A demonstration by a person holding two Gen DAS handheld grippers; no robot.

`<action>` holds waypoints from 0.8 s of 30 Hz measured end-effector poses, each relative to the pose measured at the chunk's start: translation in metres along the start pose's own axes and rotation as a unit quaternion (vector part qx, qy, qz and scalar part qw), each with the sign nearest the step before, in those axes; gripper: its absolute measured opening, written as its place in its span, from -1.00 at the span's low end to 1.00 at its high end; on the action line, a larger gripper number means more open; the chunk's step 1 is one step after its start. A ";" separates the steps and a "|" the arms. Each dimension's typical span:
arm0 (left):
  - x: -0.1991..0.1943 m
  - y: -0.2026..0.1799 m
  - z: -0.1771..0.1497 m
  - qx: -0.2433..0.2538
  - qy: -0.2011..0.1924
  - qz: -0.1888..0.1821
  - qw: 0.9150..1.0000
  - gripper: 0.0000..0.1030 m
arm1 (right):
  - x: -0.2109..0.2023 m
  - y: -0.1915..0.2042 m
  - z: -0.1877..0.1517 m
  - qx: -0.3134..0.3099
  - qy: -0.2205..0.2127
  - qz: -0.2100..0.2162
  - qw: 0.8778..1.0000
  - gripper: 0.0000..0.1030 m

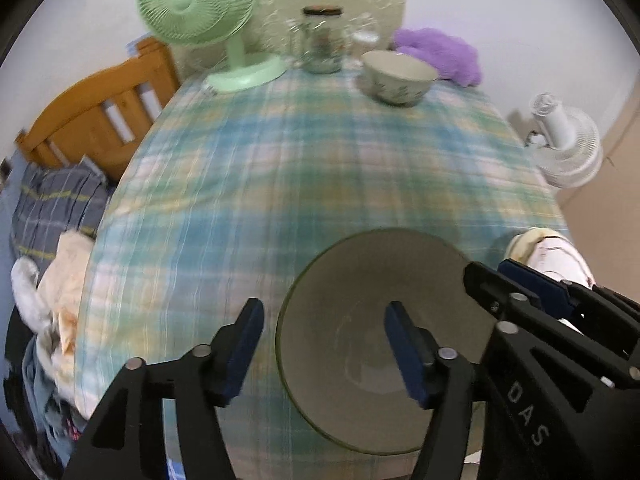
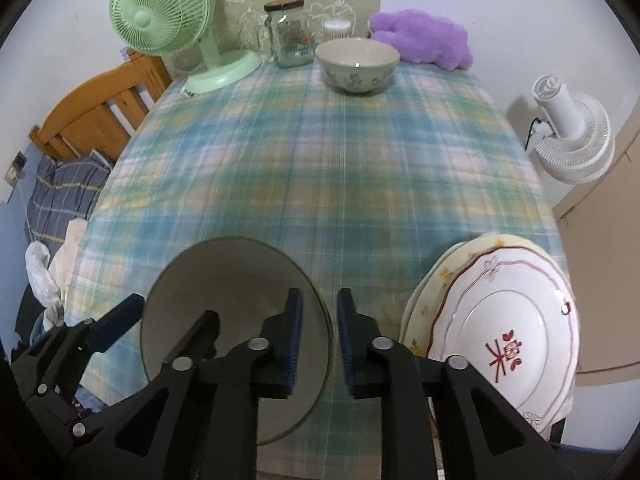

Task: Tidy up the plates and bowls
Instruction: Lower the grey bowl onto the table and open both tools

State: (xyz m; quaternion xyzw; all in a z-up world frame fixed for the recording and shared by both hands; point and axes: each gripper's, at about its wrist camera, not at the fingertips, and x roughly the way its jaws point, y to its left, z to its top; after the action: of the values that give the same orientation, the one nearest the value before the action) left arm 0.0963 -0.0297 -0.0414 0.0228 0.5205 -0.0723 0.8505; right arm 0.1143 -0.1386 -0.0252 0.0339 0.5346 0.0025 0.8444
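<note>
A large plain greenish bowl (image 1: 352, 300) (image 2: 224, 288) sits at the near edge of the plaid-covered table (image 2: 320, 180). My left gripper (image 1: 324, 306) (image 2: 175, 307) is open and straddles the bowl's left rim, one finger outside and one inside, with neither pad touching. My right gripper (image 2: 320, 296) (image 1: 486, 268) is shut on the bowl's right rim, the rim running between its blue pads. To the right lies a stack of plates (image 2: 504, 320) (image 1: 548, 248), the top one white with red markings. A floral bowl (image 2: 358, 64) (image 1: 398, 76) stands at the far end.
At the table's far edge stand a green desk fan (image 2: 160, 12), a glass jar (image 2: 288, 36) and a purple plush (image 2: 420, 38). A white fan (image 2: 572, 140) stands off the right side. A wooden bed frame (image 2: 100, 108) with bedding is on the left.
</note>
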 end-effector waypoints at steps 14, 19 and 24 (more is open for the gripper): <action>-0.021 -0.008 0.065 0.032 -0.064 -0.025 0.997 0.51 | -0.039 -0.004 0.052 0.035 -0.067 -0.043 0.996 0.19; -0.015 -0.020 0.091 0.024 -0.078 -0.013 0.997 0.51 | -0.036 -0.019 0.078 0.032 -0.083 -0.036 0.995 0.21; -0.007 -0.033 0.120 0.007 -0.090 -0.001 0.996 0.51 | -0.029 -0.035 0.112 0.019 -0.094 -0.029 0.995 0.21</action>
State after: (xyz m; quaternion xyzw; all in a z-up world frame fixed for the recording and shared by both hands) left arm 0.1945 -0.0750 0.0209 0.0215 0.4415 -0.0784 0.8936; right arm 0.2019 -0.1805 0.0463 0.0344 0.4531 -0.0356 0.8901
